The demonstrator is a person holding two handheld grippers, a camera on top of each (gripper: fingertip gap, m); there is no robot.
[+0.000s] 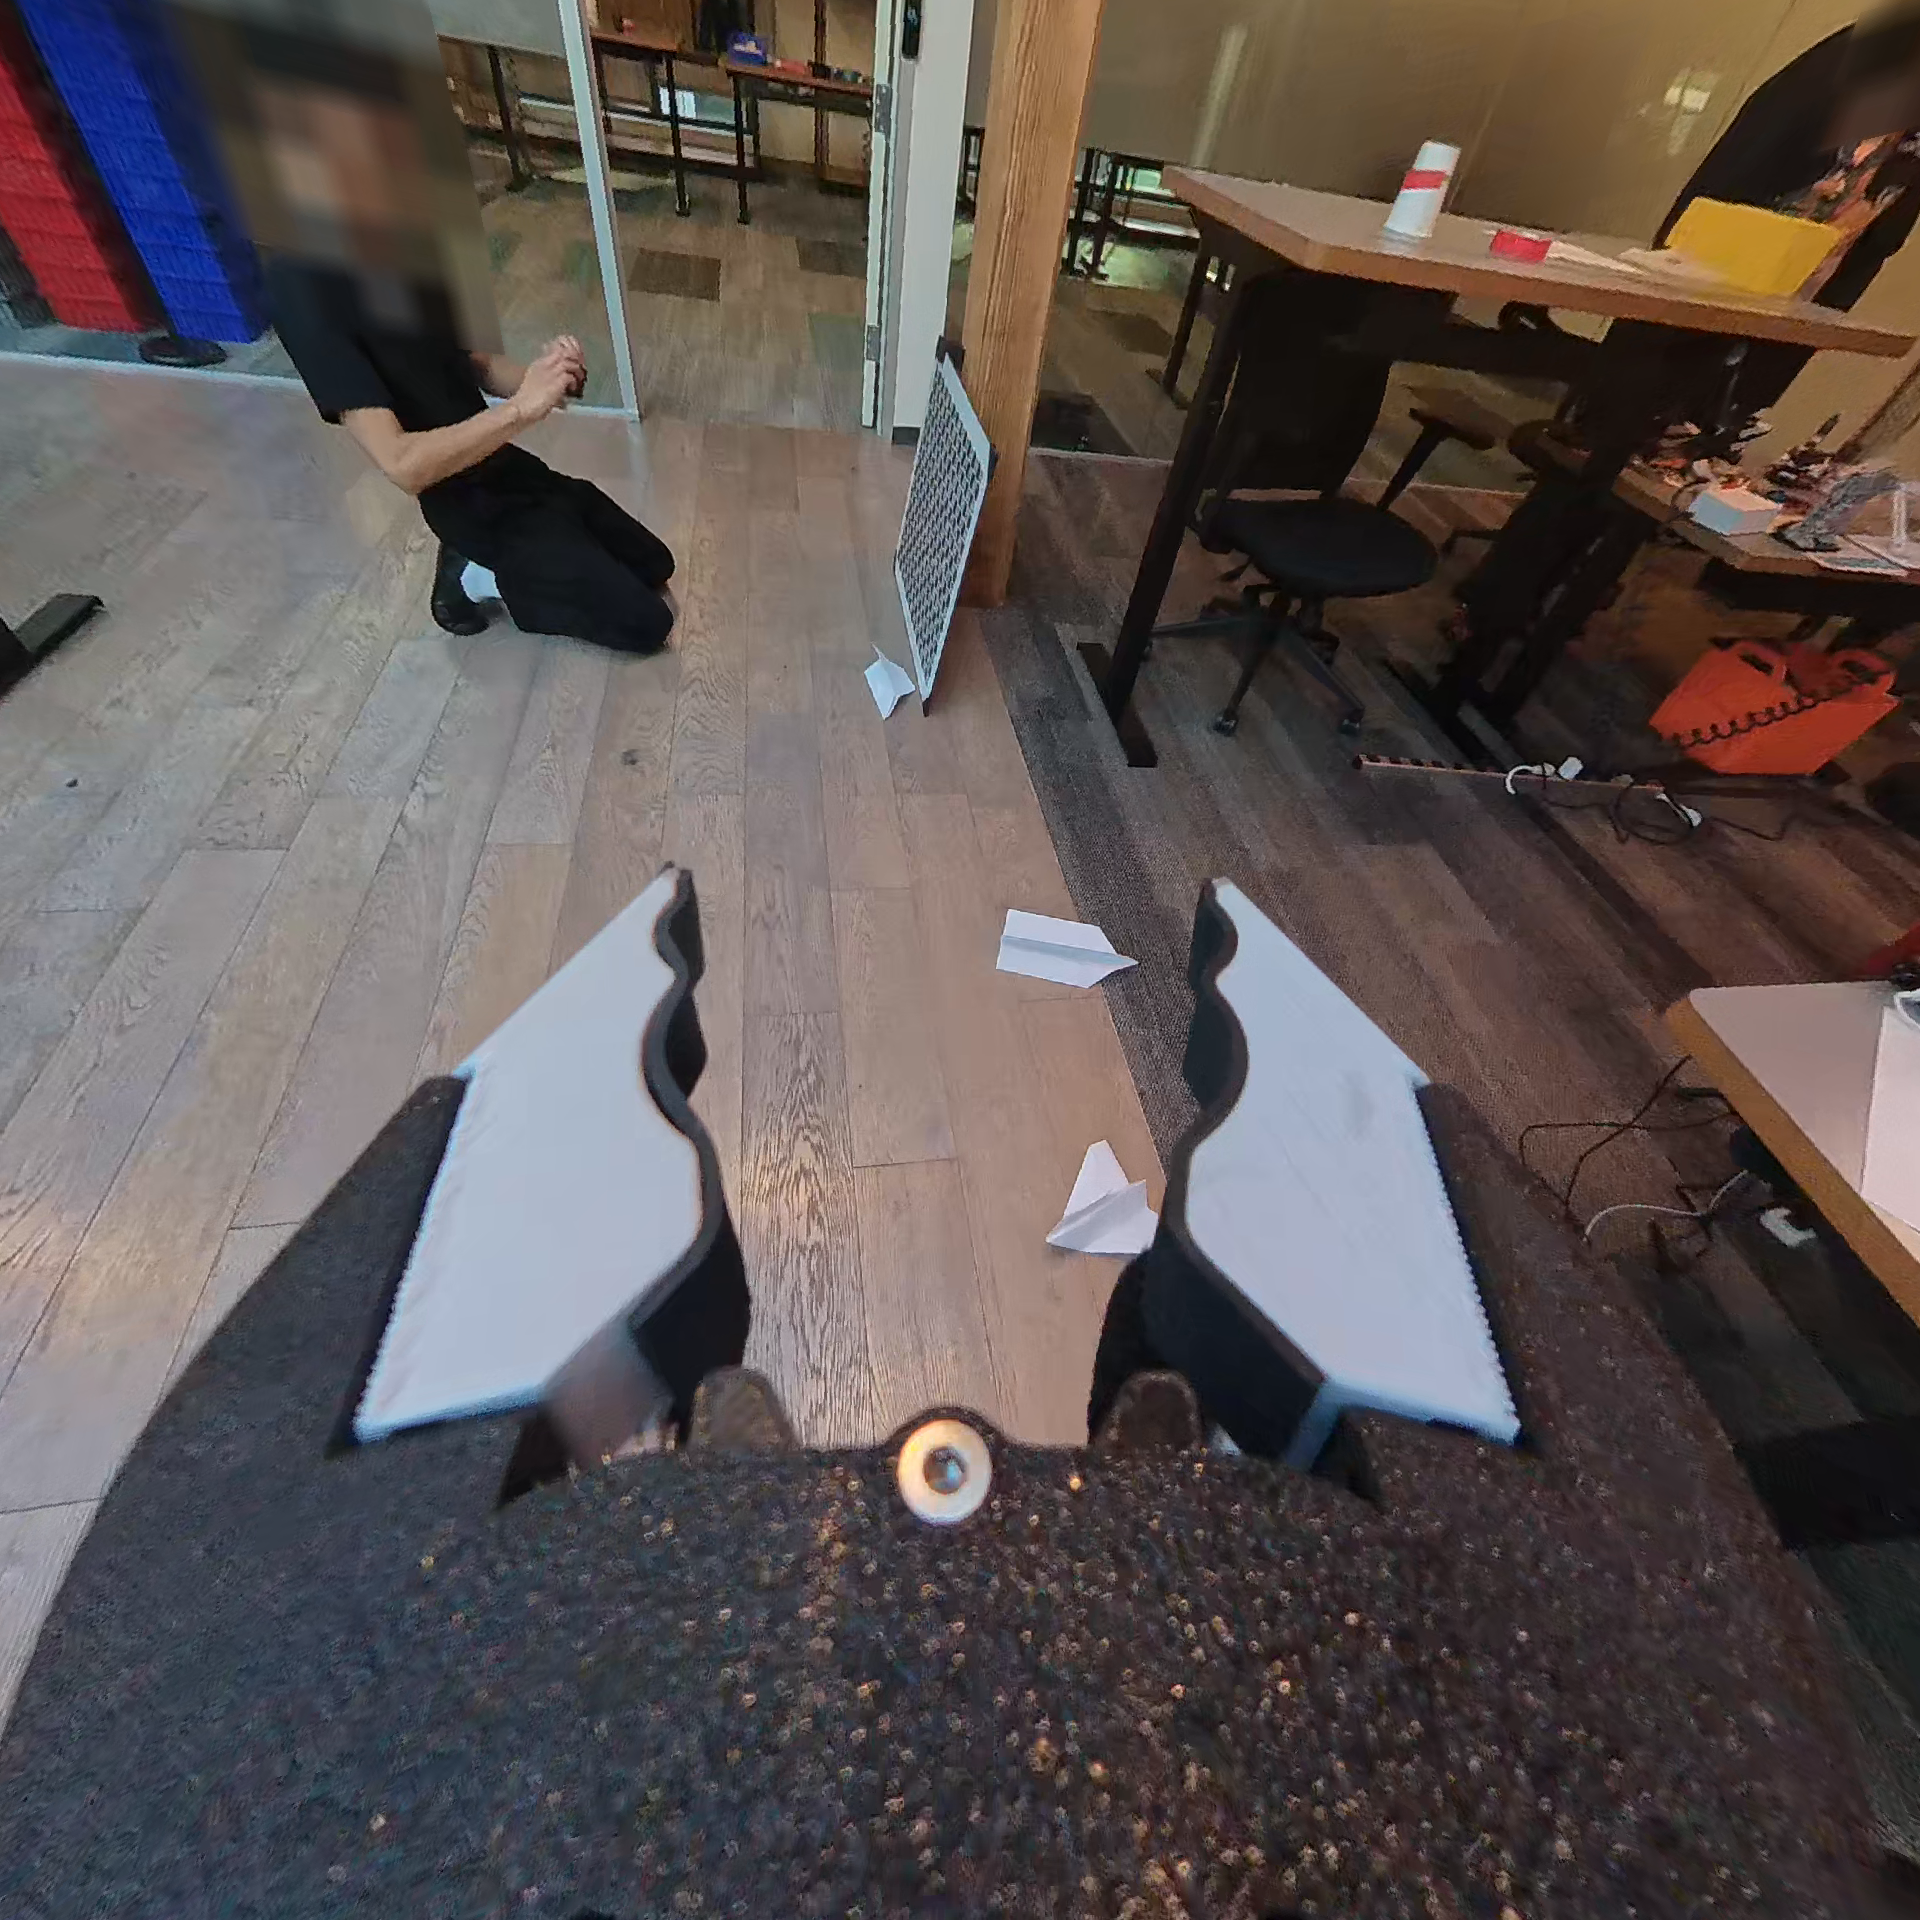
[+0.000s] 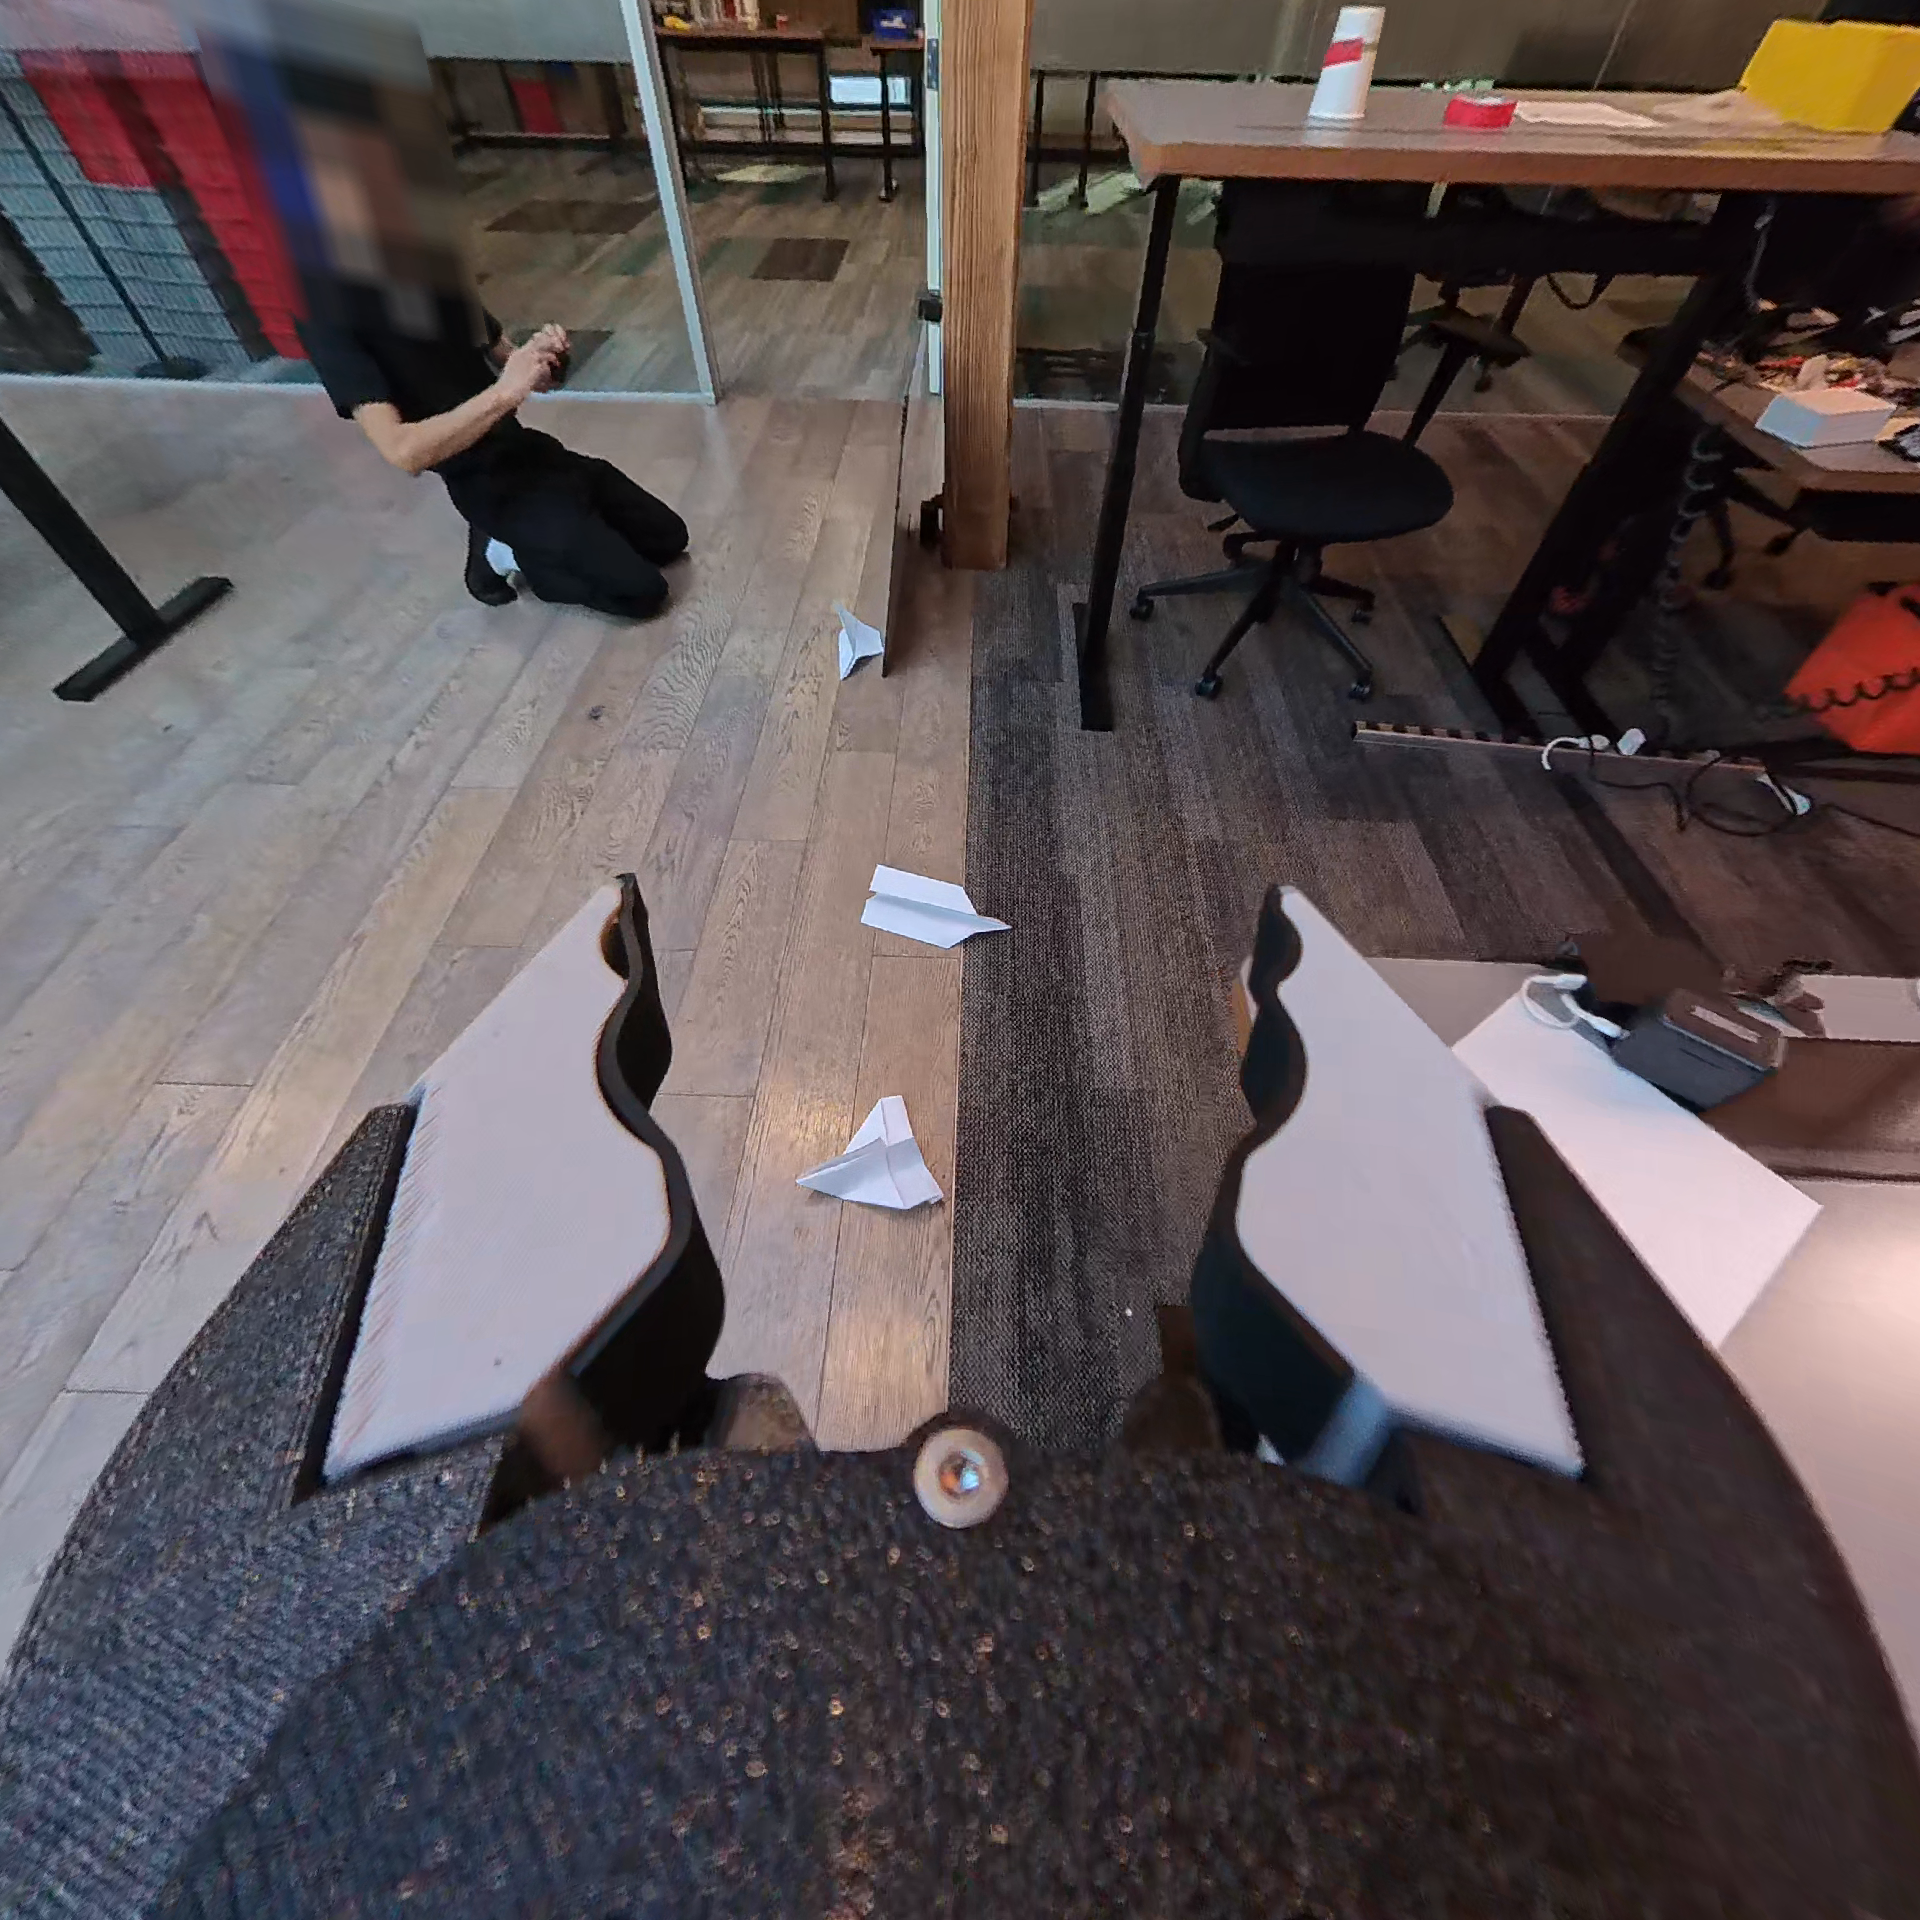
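Since both my claws are up in the air over the floor, the left gripper (image 1: 945,883) and right gripper (image 2: 951,894) are spread wide with nothing in them. Closest thing is a crumpled paper plane (image 2: 873,1164) on the wood floor (image 2: 416,831) below, another paper plane (image 2: 925,909) lies flat farther out, and a third (image 2: 857,639) rests by the leaning board (image 1: 943,530), like they just landed there. A person (image 1: 499,488) kneels far left.

White paper planes (image 1: 1060,943); grey-brown wood floor (image 1: 416,831); orange bag (image 1: 1766,707); yellow box (image 1: 1751,244).
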